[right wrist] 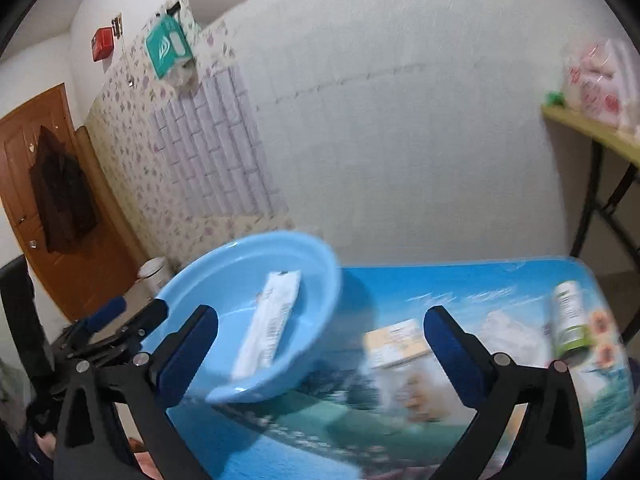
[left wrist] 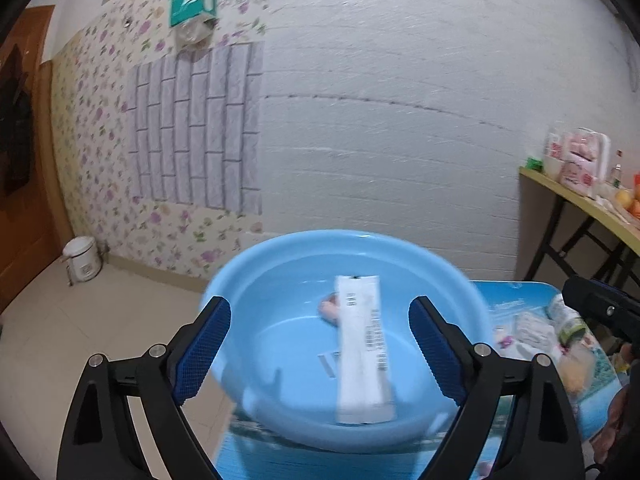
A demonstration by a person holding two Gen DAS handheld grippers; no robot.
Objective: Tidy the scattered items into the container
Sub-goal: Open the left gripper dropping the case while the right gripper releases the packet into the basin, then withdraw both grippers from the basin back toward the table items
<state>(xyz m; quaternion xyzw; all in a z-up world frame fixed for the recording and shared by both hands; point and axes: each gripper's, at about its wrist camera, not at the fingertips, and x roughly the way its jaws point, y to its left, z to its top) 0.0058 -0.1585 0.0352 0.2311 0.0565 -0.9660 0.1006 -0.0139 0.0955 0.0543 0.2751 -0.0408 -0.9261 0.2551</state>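
Both grippers (left wrist: 320, 344) (right wrist: 320, 350) agape, empty; sachet (left wrist: 362, 348) in basin (left wrist: 280, 264) (bottle (right wrist: 570, 320) outside).

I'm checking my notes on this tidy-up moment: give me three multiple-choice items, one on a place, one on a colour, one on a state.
1. Where is the white pack?
A. in the basin
B. on the shelf
C. on the floor

2. What colour is the basin?
A. red
B. light blue
C. black

3. How does the right hand-held gripper stand?
A. shut on the bottle
B. shut on the box
C. open and empty

Answers:
1 A: the pack lies inside the basin in both views.
2 B: its rim and wall are light blue.
3 C: its jaws stand wide apart; the bottle and box lie untouched on the table.
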